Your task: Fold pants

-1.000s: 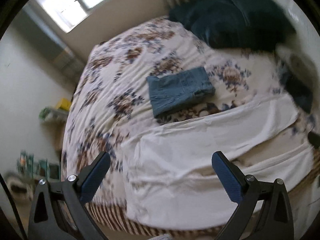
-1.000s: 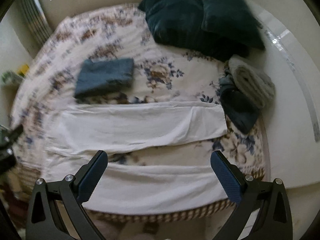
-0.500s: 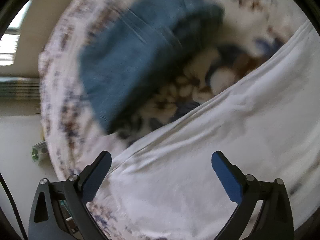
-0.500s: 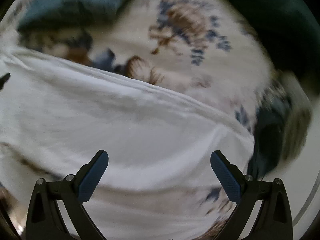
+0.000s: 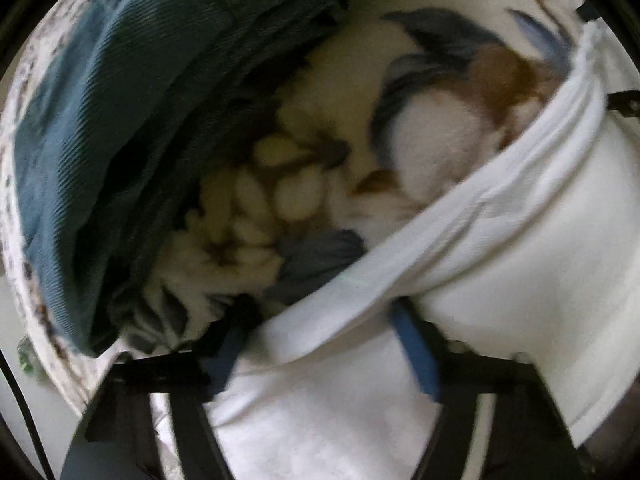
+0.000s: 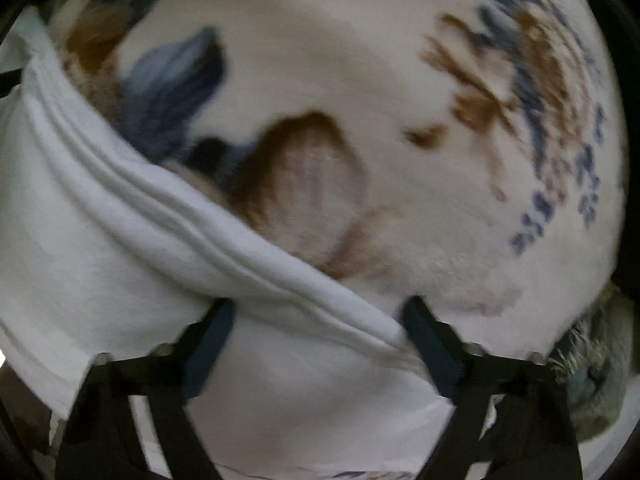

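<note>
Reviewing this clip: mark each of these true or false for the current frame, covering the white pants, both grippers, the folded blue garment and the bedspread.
1. The white pants lie on a floral bedspread. True.
2. The left gripper is shut tight with nothing between its fingers. False: its fingers stand apart, with the edge of the pants between them.
3. A blue garment lies beyond the pants in the left wrist view. True.
4. The blue garment rests on top of the white pants. False: a strip of bedspread separates them.
5. The right gripper is at the edge of the pants, fingers apart. True.
</note>
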Demonstrator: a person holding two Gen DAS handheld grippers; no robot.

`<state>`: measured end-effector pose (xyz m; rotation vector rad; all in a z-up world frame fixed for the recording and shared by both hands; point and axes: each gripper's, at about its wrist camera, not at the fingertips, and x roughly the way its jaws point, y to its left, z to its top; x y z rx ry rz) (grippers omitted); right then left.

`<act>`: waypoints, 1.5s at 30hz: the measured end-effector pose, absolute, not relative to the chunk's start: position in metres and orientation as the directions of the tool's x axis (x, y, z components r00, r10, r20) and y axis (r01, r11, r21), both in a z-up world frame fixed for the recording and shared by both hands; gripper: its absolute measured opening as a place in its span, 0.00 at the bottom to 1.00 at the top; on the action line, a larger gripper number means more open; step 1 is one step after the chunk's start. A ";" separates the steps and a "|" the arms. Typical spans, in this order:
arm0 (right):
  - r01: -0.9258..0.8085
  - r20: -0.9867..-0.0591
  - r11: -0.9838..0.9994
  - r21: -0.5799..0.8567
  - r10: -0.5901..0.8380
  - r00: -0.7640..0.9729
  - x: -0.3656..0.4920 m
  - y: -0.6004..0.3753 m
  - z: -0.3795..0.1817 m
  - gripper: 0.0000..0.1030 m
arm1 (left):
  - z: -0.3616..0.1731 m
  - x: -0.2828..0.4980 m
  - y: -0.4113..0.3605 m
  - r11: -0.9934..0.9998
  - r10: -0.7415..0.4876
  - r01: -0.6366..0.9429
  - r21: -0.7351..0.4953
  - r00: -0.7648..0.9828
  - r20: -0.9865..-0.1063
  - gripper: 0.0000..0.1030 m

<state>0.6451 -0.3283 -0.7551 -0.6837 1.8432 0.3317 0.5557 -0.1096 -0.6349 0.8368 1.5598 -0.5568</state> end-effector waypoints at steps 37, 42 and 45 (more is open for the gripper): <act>-0.235 -0.996 0.970 -0.070 -0.081 -0.035 0.374 -0.274 -0.633 0.07 | -0.535 0.276 -0.031 0.984 -0.058 0.170 -0.059 -0.009 -0.998 0.05; -0.232 -0.980 0.964 -0.133 -0.162 -0.112 0.330 -0.265 -0.687 0.09 | -0.599 0.258 -0.024 0.988 -0.062 0.134 -0.070 -0.061 -0.996 0.08; -0.173 -0.976 0.974 -0.143 -0.168 -0.140 0.322 -0.267 -0.694 0.17 | -0.596 0.256 -0.019 0.992 -0.065 0.108 -0.067 -0.024 -0.998 0.15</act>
